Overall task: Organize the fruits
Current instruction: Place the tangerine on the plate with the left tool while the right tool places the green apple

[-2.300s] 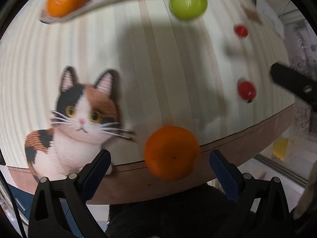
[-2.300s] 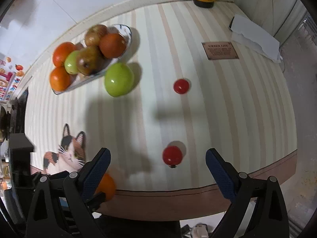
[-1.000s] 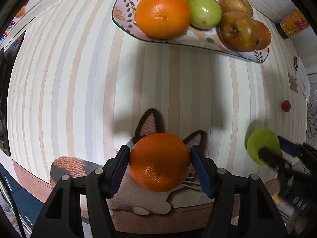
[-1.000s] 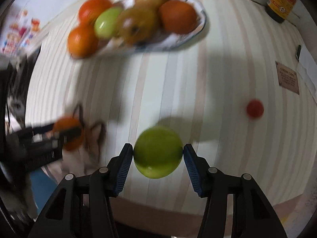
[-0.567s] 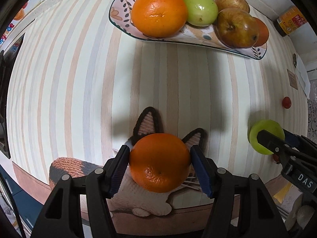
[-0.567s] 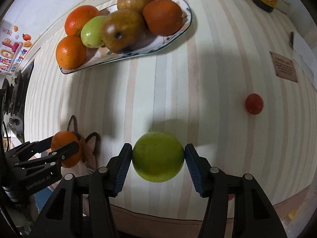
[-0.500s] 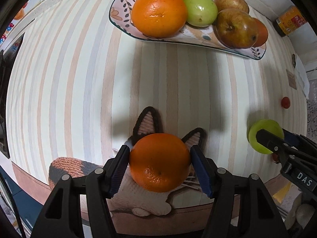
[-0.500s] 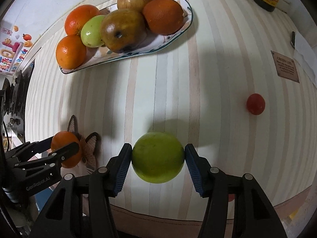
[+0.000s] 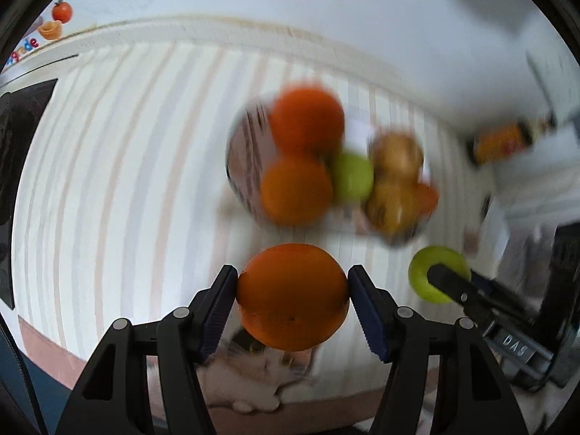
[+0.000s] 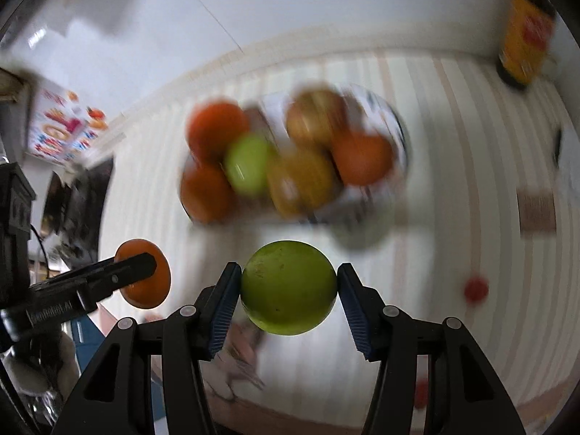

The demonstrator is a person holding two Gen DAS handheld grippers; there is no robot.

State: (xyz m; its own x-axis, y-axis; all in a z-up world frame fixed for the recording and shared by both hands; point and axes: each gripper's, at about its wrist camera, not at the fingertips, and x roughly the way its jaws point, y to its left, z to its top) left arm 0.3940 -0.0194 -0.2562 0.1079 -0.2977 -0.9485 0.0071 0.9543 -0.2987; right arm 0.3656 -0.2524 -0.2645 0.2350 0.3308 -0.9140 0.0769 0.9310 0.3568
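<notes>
— You've got both grippers loaded. Your left gripper (image 9: 293, 296) has its blue pads pressed against either side of an orange (image 9: 293, 296), closed only as far as the fruit allows, and the orange is up off the striped tablecloth (image 9: 119, 181).

— And the other side?

— Same story: your right gripper (image 10: 289, 288) is clamped on a green apple (image 10: 289, 288), pads tight on both flanks, the apple held in the air above the cloth. From the right wrist camera you can see your left one off to the side with its orange, and from the left camera the apple shows at the right edge behind a black finger.

— Where's the fruit plate (image 10: 400, 134)?

— Straight ahead of both grippers, further back on the table, badly blurred. It's piled up: oranges at the left end, a smaller green fruit (image 10: 248, 165) in the middle, brownish fruits and another orange to the right.

— Anything else on the cloth?

— A small red fruit (image 10: 476, 289) sits well to the right of the apple. A yellow-labelled bottle (image 10: 525, 40) stands at the far right corner, and the cat picture (image 9: 261, 369) lies under your left gripper near the table edge.
</notes>
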